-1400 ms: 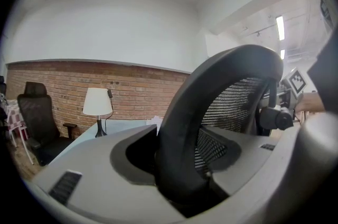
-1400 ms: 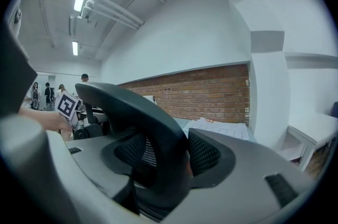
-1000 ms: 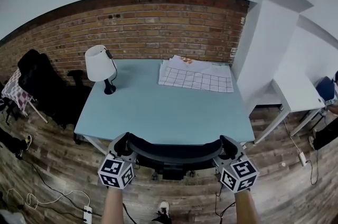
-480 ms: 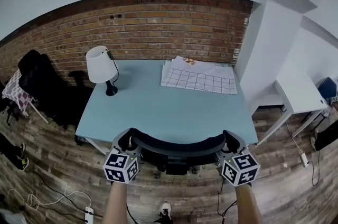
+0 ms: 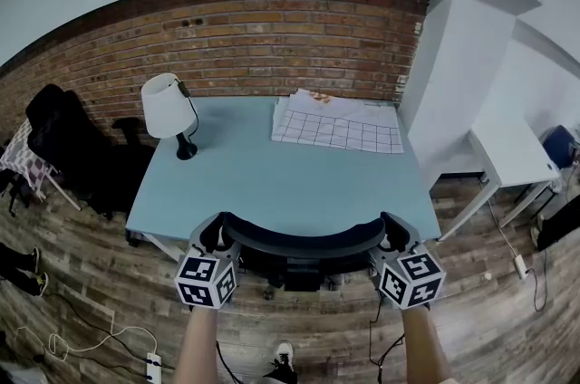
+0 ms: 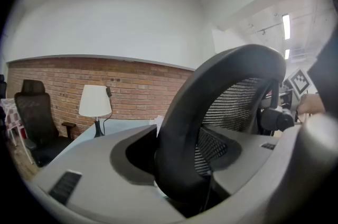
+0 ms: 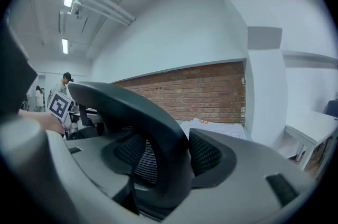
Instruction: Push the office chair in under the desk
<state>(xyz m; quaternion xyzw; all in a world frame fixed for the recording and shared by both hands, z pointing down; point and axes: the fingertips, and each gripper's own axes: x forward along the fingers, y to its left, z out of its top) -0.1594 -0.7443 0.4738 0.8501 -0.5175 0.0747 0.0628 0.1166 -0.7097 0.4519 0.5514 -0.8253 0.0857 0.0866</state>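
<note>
at the near edge of the blue worktop (image 5: 272,178), the office chair (image 5: 304,241) is standing with its back toward the person and its front facing the brick wall (image 5: 272,38). its dark top rim is running left to right, the long axis lying parallel with the worktop's near edge. the middle of the curve is bowing toward the person and both ends are turning in toward the worktop. the rim is overlapping that edge in the head view, and parts of the base are showing just below it. the seat is hidden.

the left tongs (image 5: 214,235) are clenching the rim's left end, and the right tongs (image 5: 392,235) are clenching its right end. each gripper view is showing the thick rim and black mesh filling the gap between the two grey jaws. behind the jaws, the marker cubes (image 5: 205,281) are sitting on the tongs, and the person's forearms (image 5: 194,348) are reaching up from the bottom of the head view.

farther back on the worktop, a white-shaded lamp (image 5: 167,105) is standing upright at the far left. a gridded sheet (image 5: 337,133) is lying flat over other papers at the far right, near the wall. left of the worktop, a second black chair (image 5: 68,147) is standing on the wooden floor (image 5: 100,301). a small white table (image 5: 512,151) is standing to the right, beyond a white pillar (image 5: 449,74). cables are trailing over the floor at the lower left.
</note>
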